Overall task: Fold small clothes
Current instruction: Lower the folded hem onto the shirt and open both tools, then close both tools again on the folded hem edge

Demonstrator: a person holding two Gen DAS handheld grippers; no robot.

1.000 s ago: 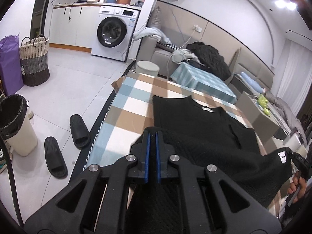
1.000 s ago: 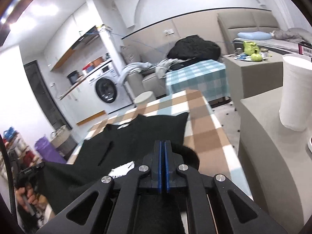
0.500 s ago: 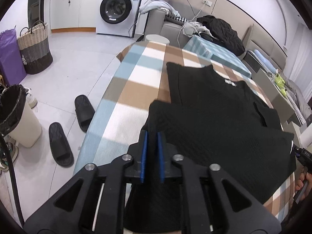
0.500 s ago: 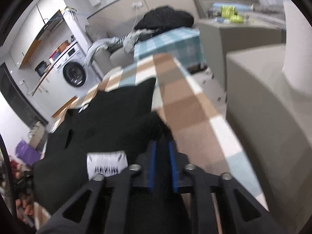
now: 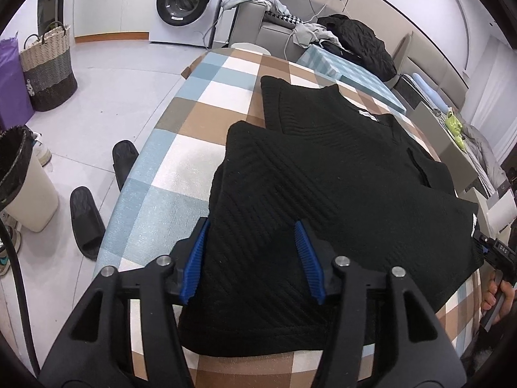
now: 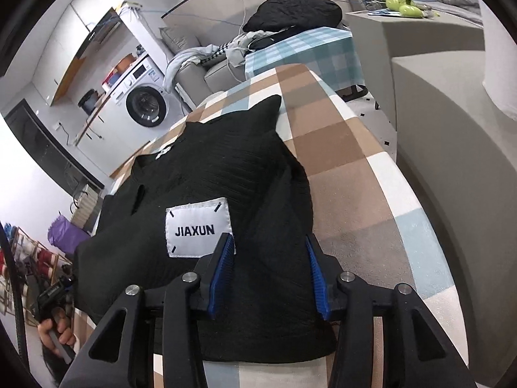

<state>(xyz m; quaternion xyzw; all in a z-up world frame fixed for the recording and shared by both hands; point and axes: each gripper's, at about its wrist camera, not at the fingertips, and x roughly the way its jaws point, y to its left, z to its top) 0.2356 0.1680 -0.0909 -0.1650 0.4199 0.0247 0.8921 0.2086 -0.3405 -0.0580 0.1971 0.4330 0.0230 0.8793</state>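
A black knit sweater point(image 5: 339, 174) lies on the checked table point(image 5: 181, 168), its lower half folded up over the upper half. My left gripper point(image 5: 248, 242) hovers over the fold's left near edge with its jaws opening; the cloth lies under them and the blue pads do not press it. In the right wrist view the same sweater point(image 6: 206, 174) shows a white JIAXUN label point(image 6: 198, 228). Over the right near edge my right gripper point(image 6: 268, 258) is also opening, with the cloth loose beneath its pads.
On the floor to the left are two black slippers point(image 5: 87, 216), a white bin point(image 5: 22, 181) and a woven basket point(image 5: 48, 68). A washing machine point(image 5: 184, 3) stands at the back. A second checked table point(image 6: 307, 51) and grey furniture point(image 6: 446, 103) lie to the right.
Both grippers came down with the sweater's hem, laid it over the upper half, and went from shut on the cloth to open. The folded layer now rests flat on the table.
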